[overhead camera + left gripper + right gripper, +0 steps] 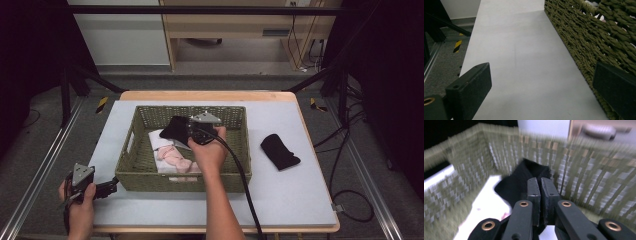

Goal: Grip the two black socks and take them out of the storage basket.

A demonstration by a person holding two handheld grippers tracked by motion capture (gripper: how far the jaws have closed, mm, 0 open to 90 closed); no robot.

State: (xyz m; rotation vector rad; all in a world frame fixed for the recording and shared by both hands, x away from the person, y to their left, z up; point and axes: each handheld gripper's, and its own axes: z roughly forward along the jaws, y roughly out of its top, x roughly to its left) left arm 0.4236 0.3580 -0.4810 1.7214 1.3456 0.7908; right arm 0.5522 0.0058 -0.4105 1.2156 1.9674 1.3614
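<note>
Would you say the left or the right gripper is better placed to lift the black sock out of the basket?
Right. The right gripper is shut on the black sock inside the basket; the left gripper rests open on the table outside it.

A second black sock (279, 151) lies flat on the grey bench (300, 190), to the right of the basket and apart from it. White cloth (156, 138) and pink socks (174, 159) lie side by side on the basket's floor, the pink ones nearer the front wall. Beyond the bench's far edge stands pale wooden furniture (225, 25), and black cables (345, 145) trail over the grey carpet at the right.
</note>
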